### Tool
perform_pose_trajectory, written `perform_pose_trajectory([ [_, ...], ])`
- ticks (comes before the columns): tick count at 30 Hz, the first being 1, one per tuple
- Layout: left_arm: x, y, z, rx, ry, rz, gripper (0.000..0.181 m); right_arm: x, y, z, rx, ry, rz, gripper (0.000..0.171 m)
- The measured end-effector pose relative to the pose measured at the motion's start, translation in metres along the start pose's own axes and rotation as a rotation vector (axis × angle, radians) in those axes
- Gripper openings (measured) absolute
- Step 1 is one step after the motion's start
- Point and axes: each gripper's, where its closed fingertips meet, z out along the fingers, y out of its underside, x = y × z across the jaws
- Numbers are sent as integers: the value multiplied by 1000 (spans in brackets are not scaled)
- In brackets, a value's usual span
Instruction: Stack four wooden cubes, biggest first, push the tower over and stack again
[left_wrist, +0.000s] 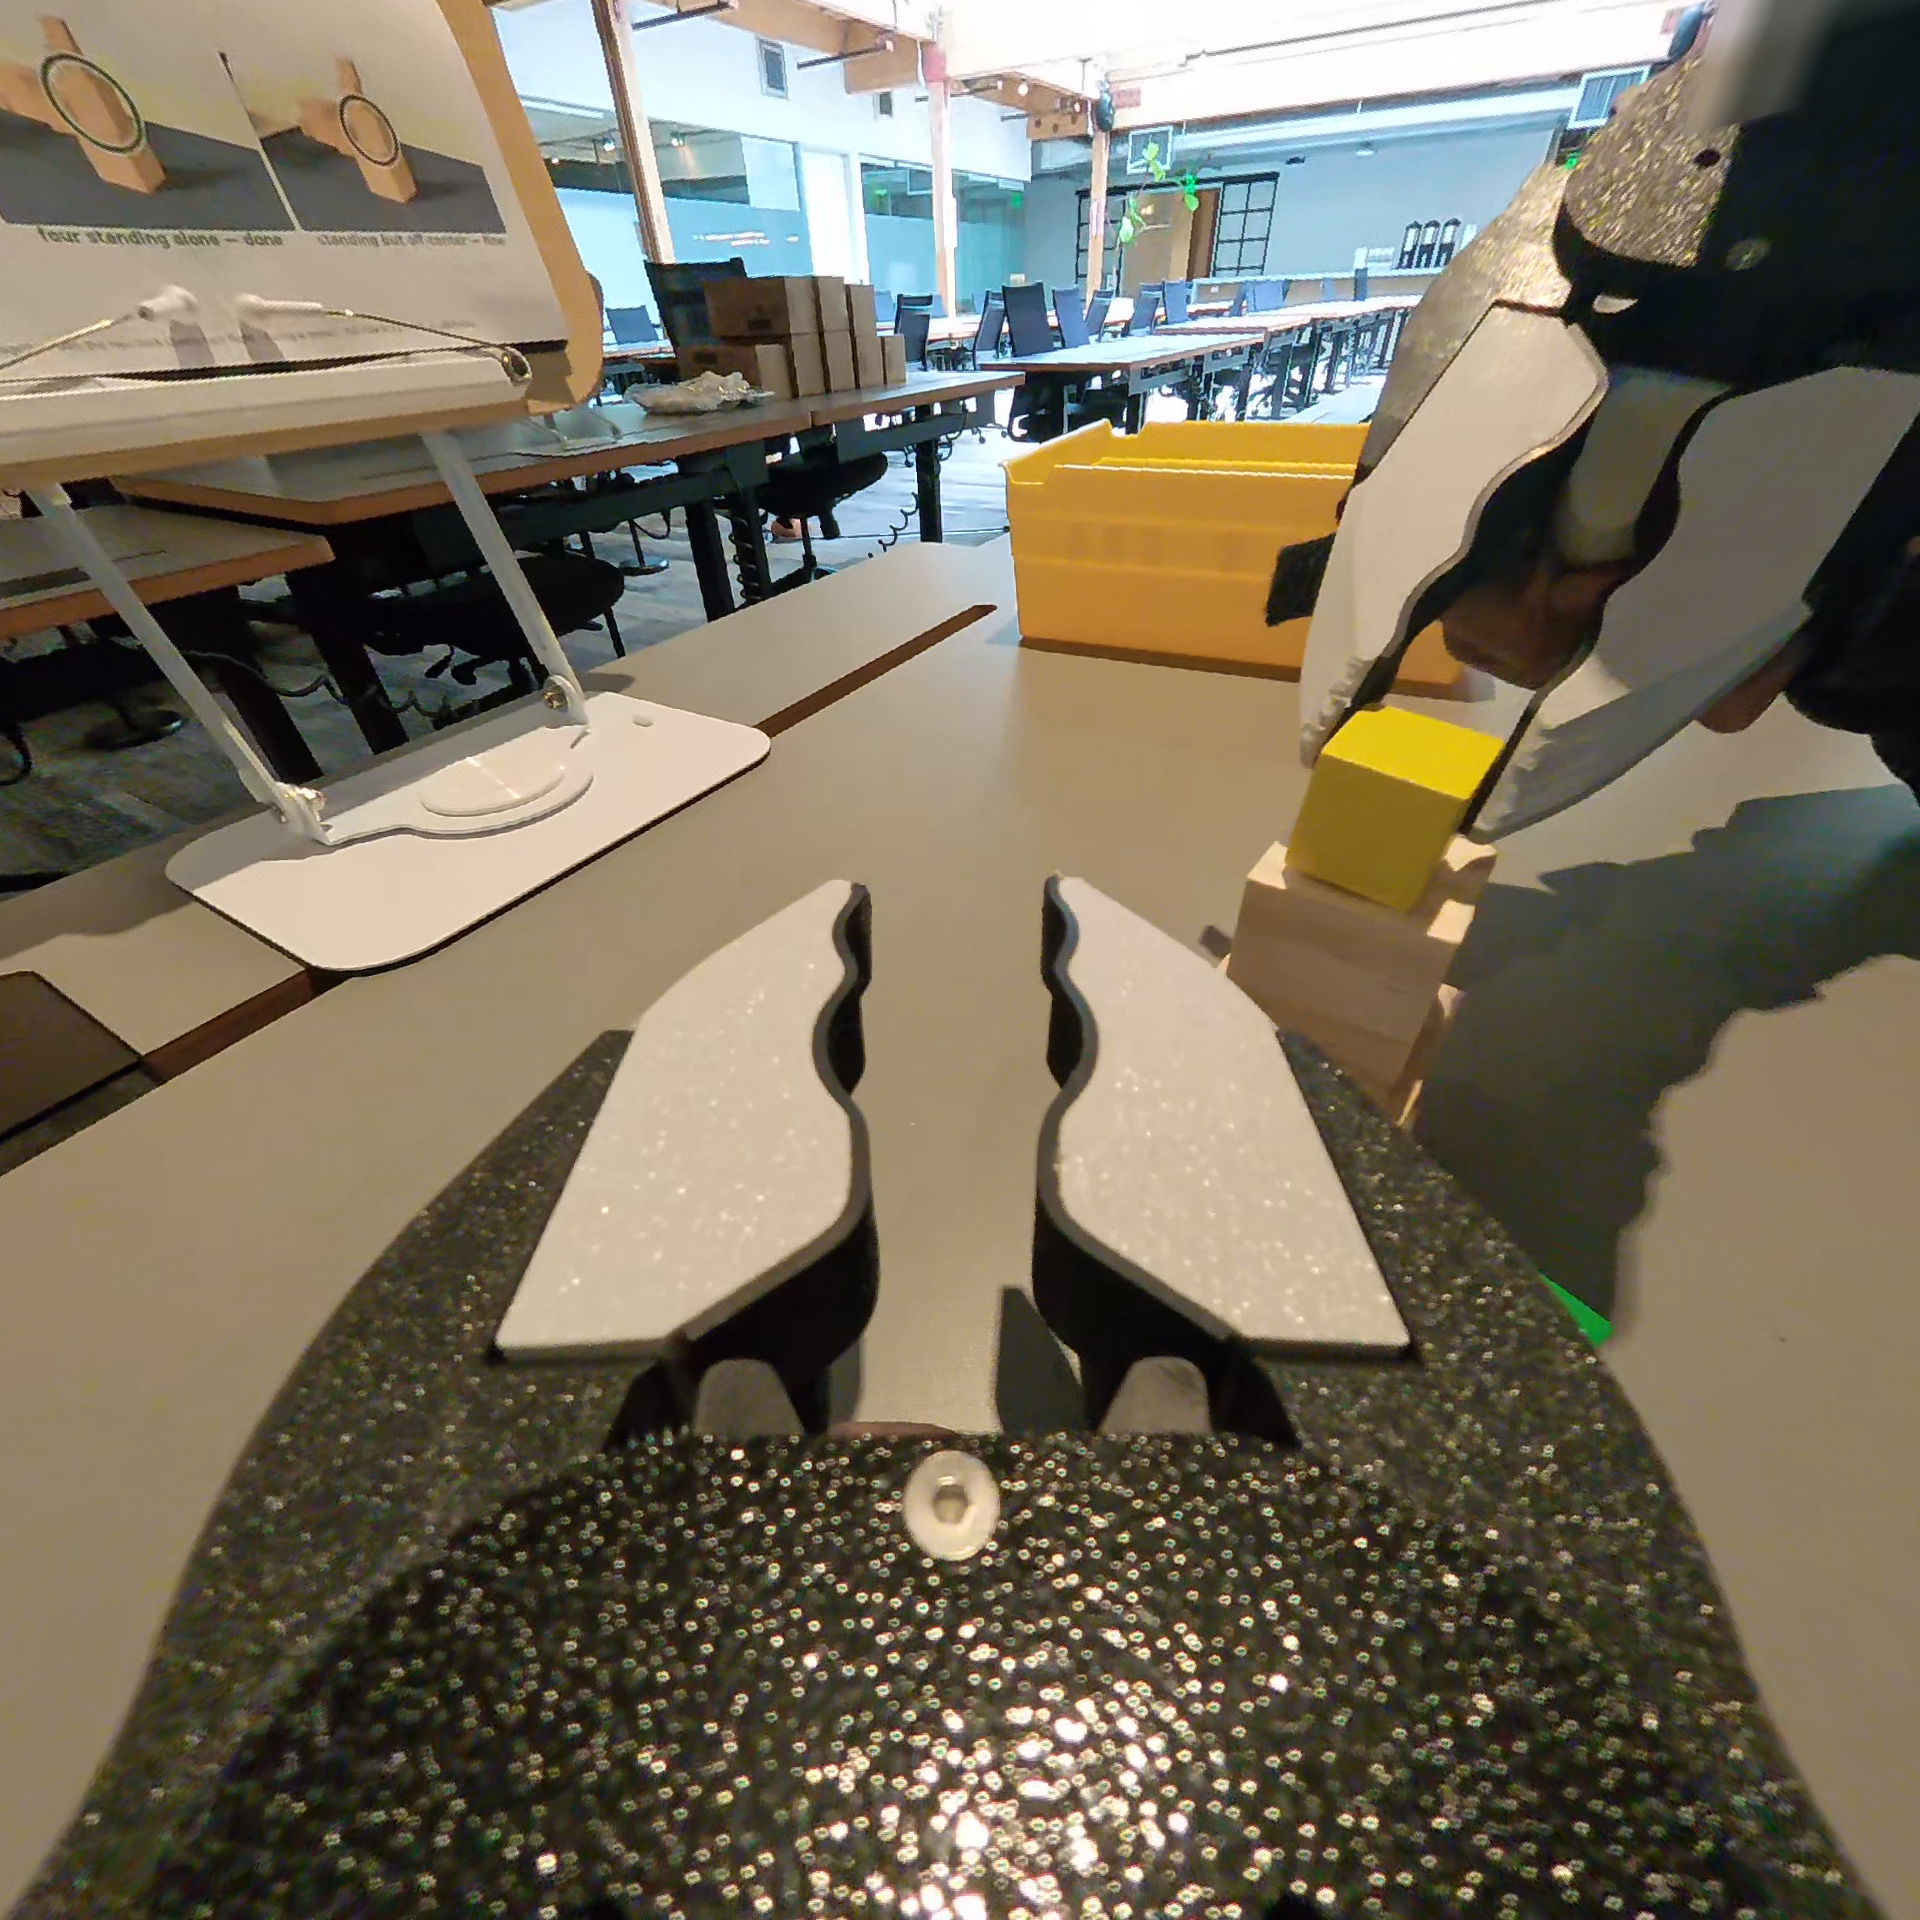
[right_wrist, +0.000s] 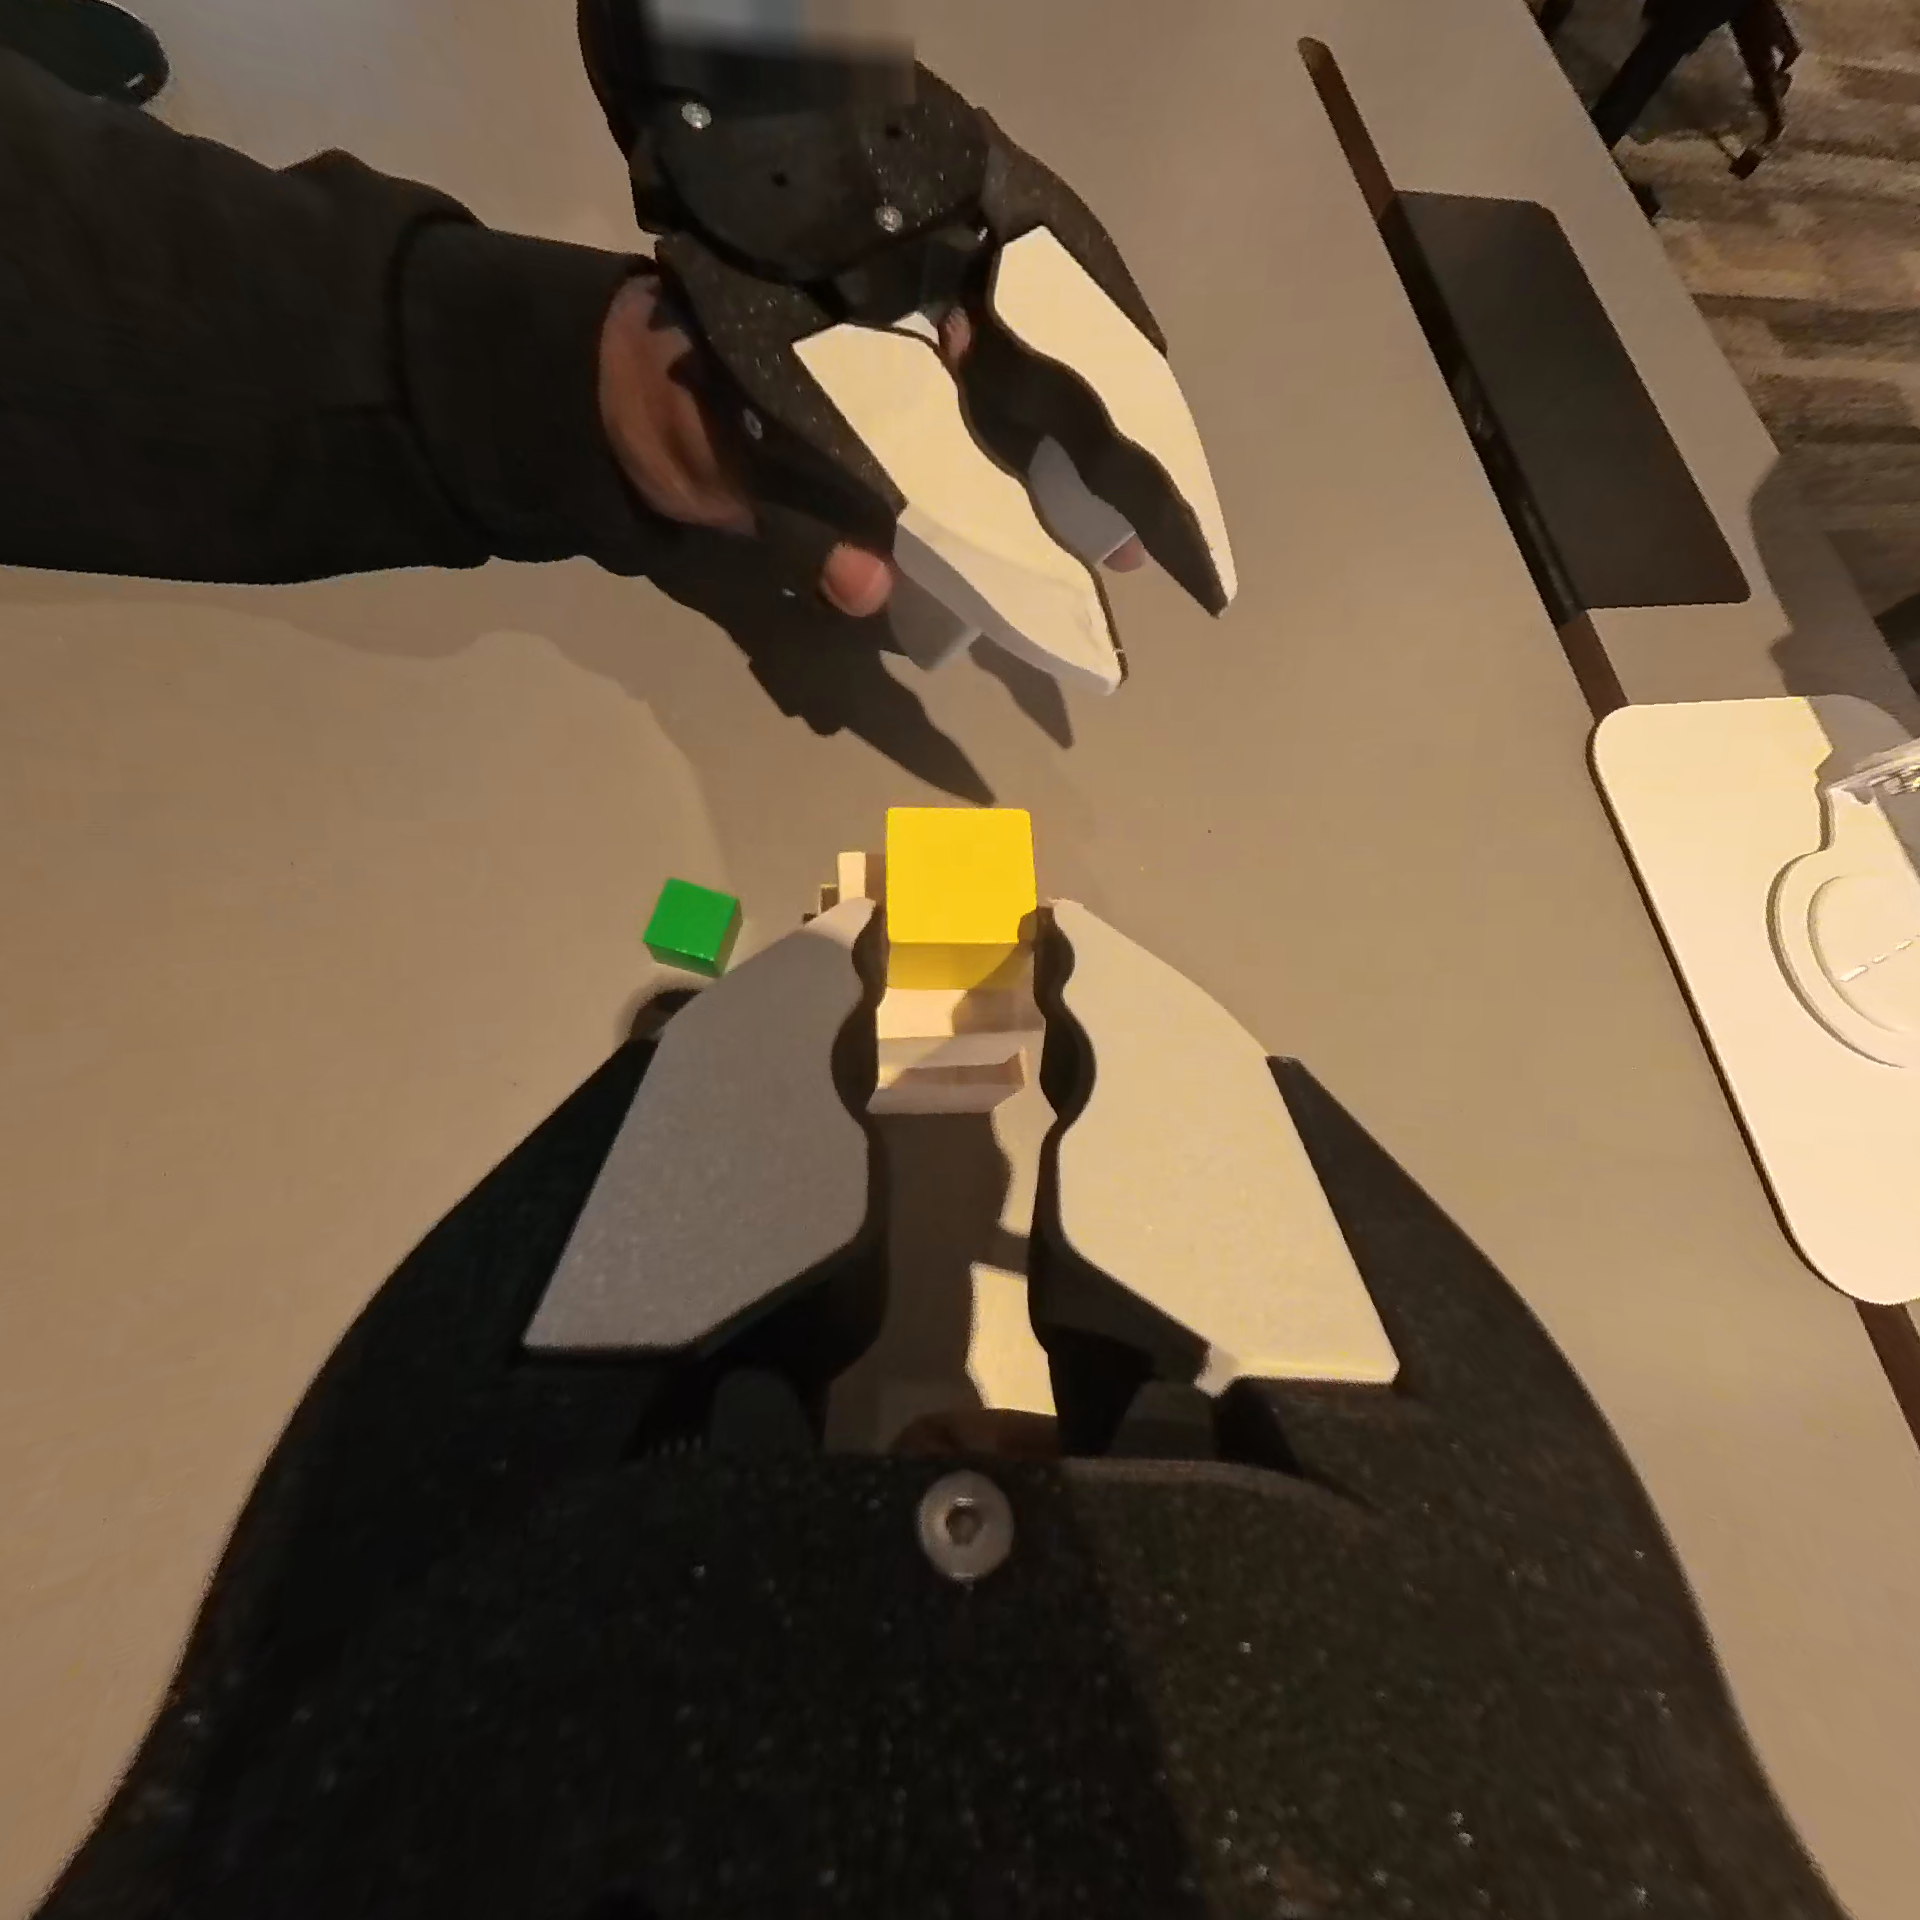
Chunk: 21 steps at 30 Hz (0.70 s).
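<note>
A yellow cube (right_wrist: 956, 883) sits on top of two stacked plain wooden cubes, the upper one (right_wrist: 914, 1013) on a larger lower one (right_wrist: 940, 1086). My right gripper (right_wrist: 956, 914) comes from above, its fingers pressed on both sides of the yellow cube. From the left wrist view the stack stands at the right: the yellow cube (left_wrist: 1387, 816), the upper wooden cube (left_wrist: 1340, 935), the lower one (left_wrist: 1397, 1049), with my right gripper (left_wrist: 1403, 779) over them. A small green cube (right_wrist: 691, 925) lies on the table left of the stack. My left gripper (left_wrist: 956, 904) is open and empty, beyond the stack (right_wrist: 1164, 634).
A yellow plastic bin (left_wrist: 1143, 540) stands at the table's far edge. A white stand base (left_wrist: 468, 821) holds a sheet of pictures at the left; it also shows in the right wrist view (right_wrist: 1714, 987). A dark panel (right_wrist: 1558, 416) lies by the table seam.
</note>
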Motion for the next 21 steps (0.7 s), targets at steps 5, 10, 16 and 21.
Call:
perform_pose_trajectory([
  [5,0,0,0,1,2,-3,31,0,2,-1,4,-21,-1,27],
  [10,1,0,0,-2,5,-1,31,0,3,-2,15,-42,6,27],
  [16,1,0,0,-2,9,-1,31,2,5,0,13,-41,4,28],
  [21,2,0,0,-2,12,2,31,2,7,1,14,-51,-1,31],
])
